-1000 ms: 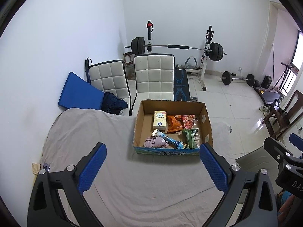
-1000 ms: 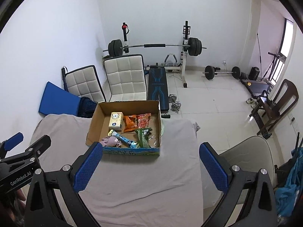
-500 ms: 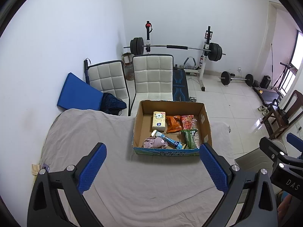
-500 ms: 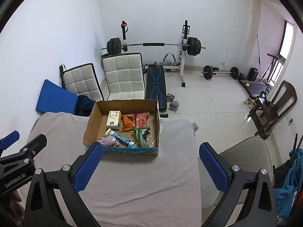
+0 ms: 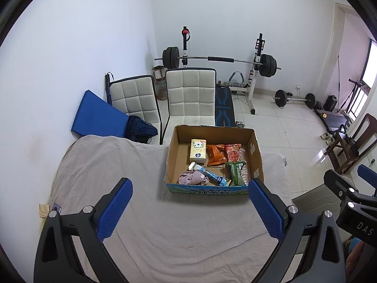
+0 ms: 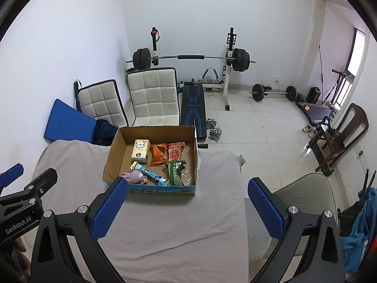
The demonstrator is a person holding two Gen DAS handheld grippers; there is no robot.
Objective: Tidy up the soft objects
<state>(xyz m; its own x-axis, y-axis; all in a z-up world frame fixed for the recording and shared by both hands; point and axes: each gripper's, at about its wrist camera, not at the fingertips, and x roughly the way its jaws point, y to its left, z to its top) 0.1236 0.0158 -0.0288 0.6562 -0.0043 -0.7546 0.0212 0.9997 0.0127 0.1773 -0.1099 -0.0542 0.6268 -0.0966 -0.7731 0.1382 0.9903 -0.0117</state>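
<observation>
Your table (image 5: 146, 224) wears a grey cloth in a gym room with a barbell rack (image 5: 219, 59). The box (image 5: 213, 189) of soft packets sits mid-table. Your left gripper (image 5: 189, 208) and right gripper (image 6: 186, 208) hover above the cloth, both spread wide and empty.

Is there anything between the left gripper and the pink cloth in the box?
Only the box's near wall. The pink cloth lies just behind that wall, in the near left corner of the box. The left gripper is open above bare sheet, so it must come in over the wall.
</observation>
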